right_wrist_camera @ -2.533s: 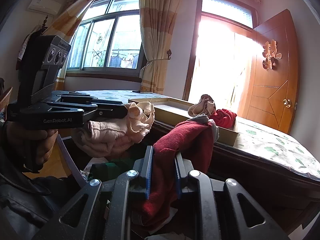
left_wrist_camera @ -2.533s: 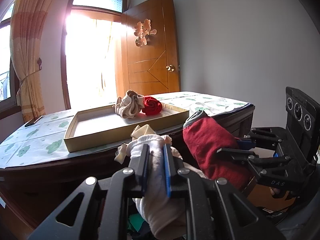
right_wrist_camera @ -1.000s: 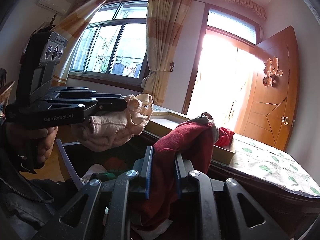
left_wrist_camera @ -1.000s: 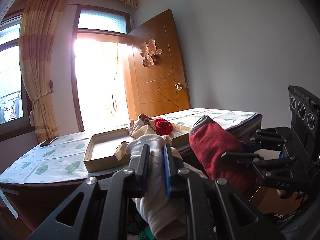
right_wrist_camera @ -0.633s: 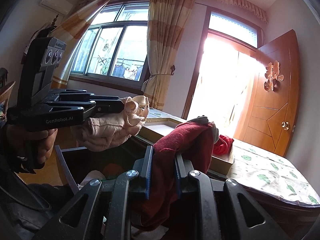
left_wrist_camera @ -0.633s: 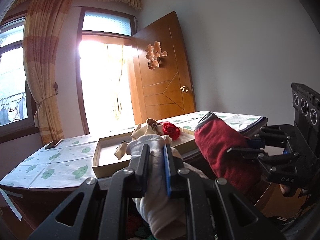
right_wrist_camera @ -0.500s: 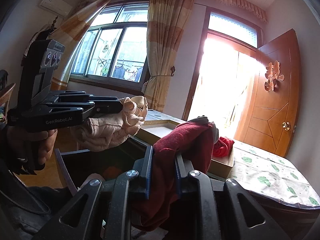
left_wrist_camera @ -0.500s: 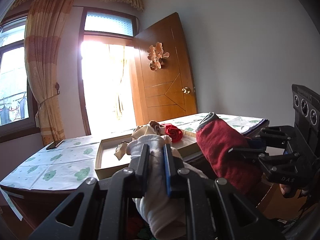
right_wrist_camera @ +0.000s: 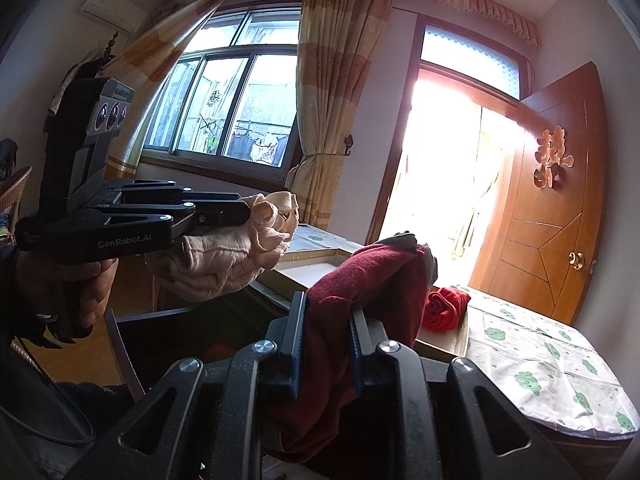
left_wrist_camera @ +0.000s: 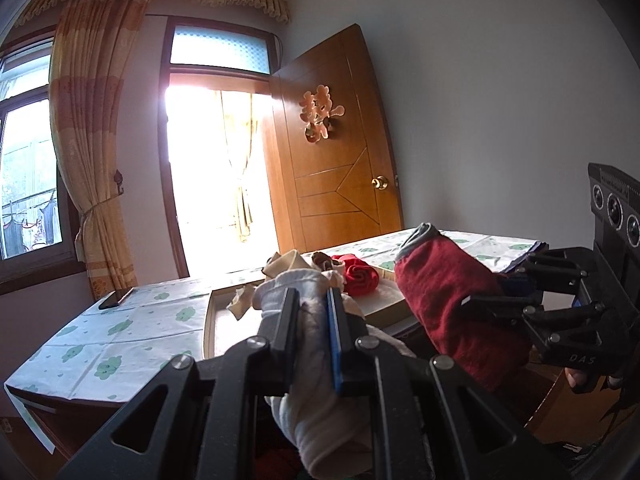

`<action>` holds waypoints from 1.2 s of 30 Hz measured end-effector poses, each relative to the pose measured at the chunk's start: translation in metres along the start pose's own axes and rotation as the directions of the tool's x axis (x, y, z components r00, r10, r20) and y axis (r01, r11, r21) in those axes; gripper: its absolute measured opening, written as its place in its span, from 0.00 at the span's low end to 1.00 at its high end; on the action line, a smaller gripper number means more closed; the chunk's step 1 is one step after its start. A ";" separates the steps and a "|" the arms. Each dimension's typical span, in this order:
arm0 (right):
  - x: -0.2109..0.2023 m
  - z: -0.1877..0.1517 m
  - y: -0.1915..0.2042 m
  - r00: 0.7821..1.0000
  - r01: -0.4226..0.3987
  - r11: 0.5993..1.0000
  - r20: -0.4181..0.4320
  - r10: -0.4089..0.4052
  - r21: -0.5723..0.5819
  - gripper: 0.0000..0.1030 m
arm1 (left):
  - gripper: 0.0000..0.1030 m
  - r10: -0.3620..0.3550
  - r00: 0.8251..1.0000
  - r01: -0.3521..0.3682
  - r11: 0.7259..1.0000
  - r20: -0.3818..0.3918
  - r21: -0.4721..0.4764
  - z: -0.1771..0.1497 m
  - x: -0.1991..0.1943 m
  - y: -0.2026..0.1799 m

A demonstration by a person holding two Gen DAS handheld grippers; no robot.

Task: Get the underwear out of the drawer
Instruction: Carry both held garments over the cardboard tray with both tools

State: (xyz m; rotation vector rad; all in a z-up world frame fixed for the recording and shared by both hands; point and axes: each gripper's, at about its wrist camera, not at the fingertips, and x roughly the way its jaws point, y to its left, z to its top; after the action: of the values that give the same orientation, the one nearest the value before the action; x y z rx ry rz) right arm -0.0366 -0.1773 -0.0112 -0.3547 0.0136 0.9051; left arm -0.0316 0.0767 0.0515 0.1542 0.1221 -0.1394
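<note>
Left gripper (left_wrist_camera: 312,304) clamped on pale underwear (left_wrist_camera: 320,420); right gripper (right_wrist_camera: 326,312) clamped on dark red underwear (right_wrist_camera: 372,280), both aloft.

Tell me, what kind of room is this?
Probably a room in a home, maybe a bedroom. There is a wooden door with a paper ornament, curtains at the windows, and a table with a flowered cloth and a tray of folded clothes.
</note>
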 end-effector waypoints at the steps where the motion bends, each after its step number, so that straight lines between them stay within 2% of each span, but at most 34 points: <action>1: 0.002 0.002 -0.001 1.000 -0.002 1.000 -0.001 0.002 0.000 0.19 | 0.11 0.004 1.000 -0.004 1.000 0.000 0.005 0.001 0.001 -0.001; 26: 0.048 0.035 -0.030 1.000 -0.019 1.000 -0.020 0.019 0.020 0.19 | 0.11 0.053 0.998 -0.049 0.994 -0.036 0.094 0.034 0.050 0.018; 36: 0.070 0.051 -0.038 0.999 -0.023 1.000 -0.032 0.023 -0.003 0.20 | 0.11 0.080 0.994 -0.072 0.991 -0.071 0.109 0.043 0.081 0.032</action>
State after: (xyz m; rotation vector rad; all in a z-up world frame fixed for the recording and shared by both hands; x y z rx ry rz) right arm 0.0292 -0.1287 0.0370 -0.3730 0.0453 0.9219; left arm 0.0580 0.0911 0.0874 0.2703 0.1834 -0.0636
